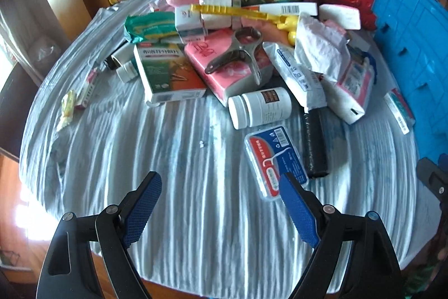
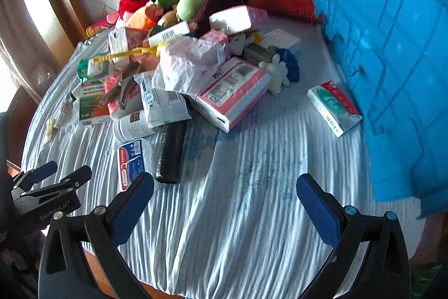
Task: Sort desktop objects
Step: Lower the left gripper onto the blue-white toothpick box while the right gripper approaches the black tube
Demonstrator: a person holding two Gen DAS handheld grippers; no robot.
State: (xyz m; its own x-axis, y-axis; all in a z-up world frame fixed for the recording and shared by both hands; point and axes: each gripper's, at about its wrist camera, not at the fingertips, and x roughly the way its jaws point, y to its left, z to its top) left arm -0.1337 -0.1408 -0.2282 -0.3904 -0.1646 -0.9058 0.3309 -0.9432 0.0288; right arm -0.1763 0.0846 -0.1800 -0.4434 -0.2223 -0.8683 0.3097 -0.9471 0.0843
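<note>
Left gripper (image 1: 219,205) is held wide open above the striped cloth (image 1: 173,147), nothing between its fingers; the floss-pick box (image 1: 275,161) lies just beside its right fingertip. Right gripper (image 2: 225,203) is likewise spread wide and empty over bare cloth. The heap of objects (image 1: 238,41) is piled further back; a white bottle (image 1: 260,107) lies at its near edge, a blue crate (image 2: 392,69) stands at the right

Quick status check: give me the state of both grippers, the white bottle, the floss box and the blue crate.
Left gripper: jaws open, empty.
Right gripper: jaws open, empty.
White bottle: lying on its side, capped.
Floss box: flat, closed.
Blue crate: at the table's right edge.
</note>
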